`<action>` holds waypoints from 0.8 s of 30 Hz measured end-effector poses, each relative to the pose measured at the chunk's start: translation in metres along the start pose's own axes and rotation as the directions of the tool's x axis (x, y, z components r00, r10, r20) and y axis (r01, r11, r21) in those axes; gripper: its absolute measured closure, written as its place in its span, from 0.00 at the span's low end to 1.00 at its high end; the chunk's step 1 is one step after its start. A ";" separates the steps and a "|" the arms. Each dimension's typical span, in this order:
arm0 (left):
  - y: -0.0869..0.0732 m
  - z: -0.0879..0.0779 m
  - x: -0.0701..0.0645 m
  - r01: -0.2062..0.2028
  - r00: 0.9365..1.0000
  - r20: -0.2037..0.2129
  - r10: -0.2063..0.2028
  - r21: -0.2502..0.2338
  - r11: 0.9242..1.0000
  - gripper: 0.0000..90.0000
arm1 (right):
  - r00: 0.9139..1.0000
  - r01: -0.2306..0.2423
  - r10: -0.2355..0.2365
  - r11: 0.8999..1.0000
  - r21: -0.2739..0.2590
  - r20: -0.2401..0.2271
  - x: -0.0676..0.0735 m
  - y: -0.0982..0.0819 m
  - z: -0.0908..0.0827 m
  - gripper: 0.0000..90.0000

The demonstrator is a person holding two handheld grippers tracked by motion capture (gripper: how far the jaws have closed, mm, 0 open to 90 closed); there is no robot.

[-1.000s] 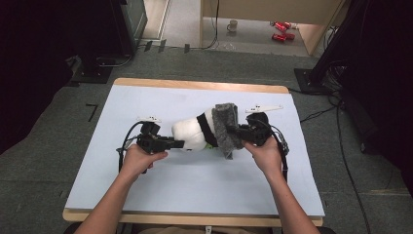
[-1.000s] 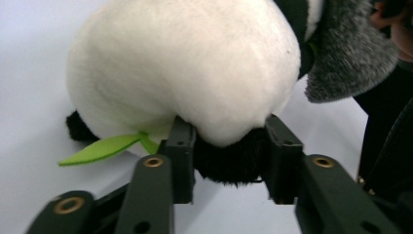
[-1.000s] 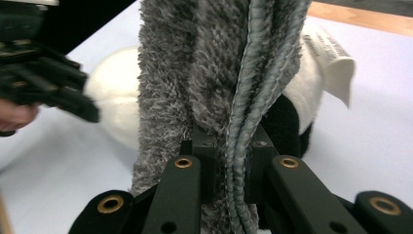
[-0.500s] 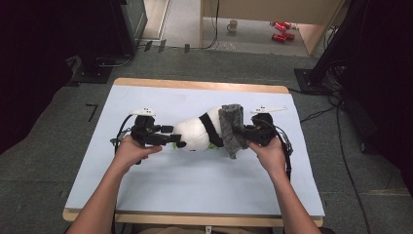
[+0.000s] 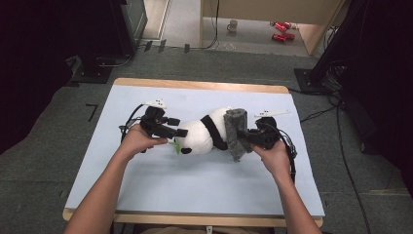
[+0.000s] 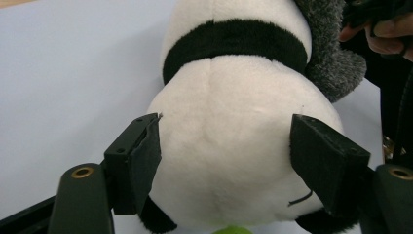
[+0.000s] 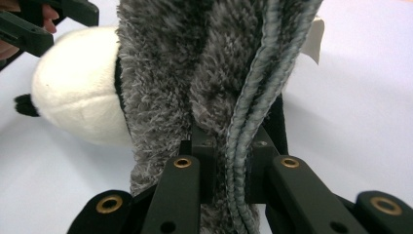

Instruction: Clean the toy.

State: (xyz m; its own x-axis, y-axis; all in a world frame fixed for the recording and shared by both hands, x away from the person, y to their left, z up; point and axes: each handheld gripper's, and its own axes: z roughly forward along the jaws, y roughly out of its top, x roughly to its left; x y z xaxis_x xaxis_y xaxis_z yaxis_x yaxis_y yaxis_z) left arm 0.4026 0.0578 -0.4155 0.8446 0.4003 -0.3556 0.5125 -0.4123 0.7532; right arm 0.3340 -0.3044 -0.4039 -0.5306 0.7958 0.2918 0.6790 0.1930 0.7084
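Observation:
A plush panda (image 5: pixel 204 134) lies on its side on the pale blue table top (image 5: pixel 195 185). A grey fuzzy cloth (image 5: pixel 235 131) wraps over its right end. My right gripper (image 5: pixel 251 138) is shut on that cloth (image 7: pixel 165 73), whose ribbed hem is pinched between the jaws of the right gripper (image 7: pixel 231 141). The left gripper (image 5: pixel 179 130) reaches in from the left. Its jaws have just been opening and now straddle the panda's white round end (image 6: pixel 234 87) without squeezing it, as the left gripper (image 6: pixel 225 119) view shows. A small green bit (image 5: pixel 176 146) sticks out under the panda.
The table's wooden rim (image 5: pixel 195 85) runs along the far side. Beyond it on the floor stand a mug (image 5: pixel 234 24), red items (image 5: pixel 277 31) and black stands (image 5: pixel 97 63) with cables. Bare blue surface lies in front of the panda.
The left gripper's jaws have spread apart around the panda's white end, and that hand has shifted a little away from me. The right gripper keeps its hold on the grey cloth.

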 end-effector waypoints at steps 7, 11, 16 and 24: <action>-0.003 0.030 -0.004 -0.022 0.998 0.068 0.015 0.100 0.995 0.12 | 1.000 -0.014 0.013 1.000 0.020 0.014 -0.009 -0.009 0.001 0.89; -0.010 0.045 -0.007 -0.012 0.995 0.098 0.001 0.119 0.993 0.08 | 0.999 -0.015 0.014 1.000 0.021 0.050 -0.010 -0.012 0.002 0.89; -0.020 0.044 -0.015 0.019 0.996 0.082 -0.026 0.087 0.996 0.37 | 0.998 -0.020 0.020 1.000 -0.008 0.063 -0.012 -0.013 0.005 0.89; -0.014 0.031 -0.027 0.052 0.999 -0.004 -0.052 0.016 0.999 0.70 | 0.997 -0.032 0.037 0.997 -0.073 0.066 -0.010 -0.008 0.000 0.90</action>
State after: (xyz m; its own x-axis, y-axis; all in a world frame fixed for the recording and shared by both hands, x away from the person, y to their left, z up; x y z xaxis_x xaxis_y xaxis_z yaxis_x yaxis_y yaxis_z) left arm 0.3771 0.0272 -0.4337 0.8162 0.4247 -0.3918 0.5582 -0.4043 0.7245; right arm 0.3339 -0.3143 -0.4126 -0.4705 0.8384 0.2752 0.6572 0.1249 0.7433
